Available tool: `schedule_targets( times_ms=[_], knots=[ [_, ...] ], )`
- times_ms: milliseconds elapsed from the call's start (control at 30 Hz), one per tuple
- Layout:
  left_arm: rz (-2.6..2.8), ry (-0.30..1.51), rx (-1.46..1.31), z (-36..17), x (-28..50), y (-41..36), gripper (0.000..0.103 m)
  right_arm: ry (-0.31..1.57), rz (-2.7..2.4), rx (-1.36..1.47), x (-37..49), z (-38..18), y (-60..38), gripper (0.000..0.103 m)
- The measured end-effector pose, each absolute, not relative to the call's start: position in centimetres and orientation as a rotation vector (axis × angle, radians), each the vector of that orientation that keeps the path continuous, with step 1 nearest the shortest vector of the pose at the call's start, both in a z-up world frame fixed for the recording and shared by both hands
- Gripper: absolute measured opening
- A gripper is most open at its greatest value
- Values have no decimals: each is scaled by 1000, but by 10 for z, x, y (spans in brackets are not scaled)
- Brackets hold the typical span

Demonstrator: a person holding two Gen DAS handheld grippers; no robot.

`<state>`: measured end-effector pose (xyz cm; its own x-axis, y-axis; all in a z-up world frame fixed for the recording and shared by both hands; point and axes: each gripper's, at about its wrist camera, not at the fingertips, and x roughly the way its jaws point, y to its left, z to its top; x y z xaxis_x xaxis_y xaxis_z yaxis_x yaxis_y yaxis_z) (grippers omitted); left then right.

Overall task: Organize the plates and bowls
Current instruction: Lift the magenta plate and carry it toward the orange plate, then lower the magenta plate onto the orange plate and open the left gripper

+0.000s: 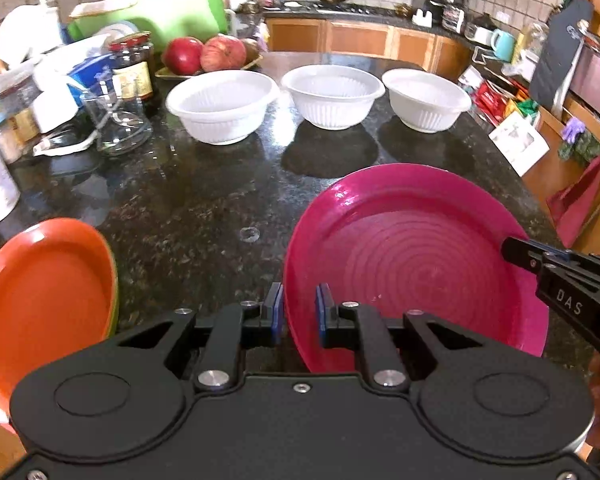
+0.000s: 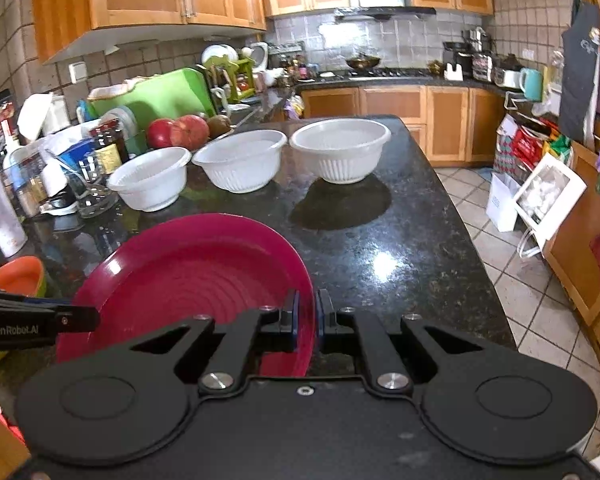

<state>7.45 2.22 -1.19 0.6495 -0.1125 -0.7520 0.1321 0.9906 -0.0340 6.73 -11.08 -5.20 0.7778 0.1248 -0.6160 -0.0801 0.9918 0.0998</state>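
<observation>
Both my grippers, left gripper [image 1: 299, 304] and right gripper [image 2: 307, 312], have jaws clamped on the magenta plate [image 1: 416, 256]; next, carry it level to the orange stack [image 1: 44, 300] at lower left.

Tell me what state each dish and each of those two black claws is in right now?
Pink plate: gripped at both rims, over the counter.
Left gripper: shut on the plate's left rim.
Right gripper: shut on its right rim.
Three white bowls: upright, empty, unstacked in a row.
Orange plate: atop a stack.
</observation>
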Motion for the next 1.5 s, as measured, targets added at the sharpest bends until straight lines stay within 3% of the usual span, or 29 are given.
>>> schedule_targets(
  times_ms=[433, 800, 1500],
  knots=[
    [1, 771, -19, 10, 36, 58, 21, 625, 234, 48, 53, -32, -65, 11],
    [143, 726, -12, 23, 33, 150, 21, 608, 374, 17, 70, -23, 48, 11],
    [133, 809, -44, -6, 59, 259, 21, 698, 366, -34, 85, -48, 148, 11]
  ],
)
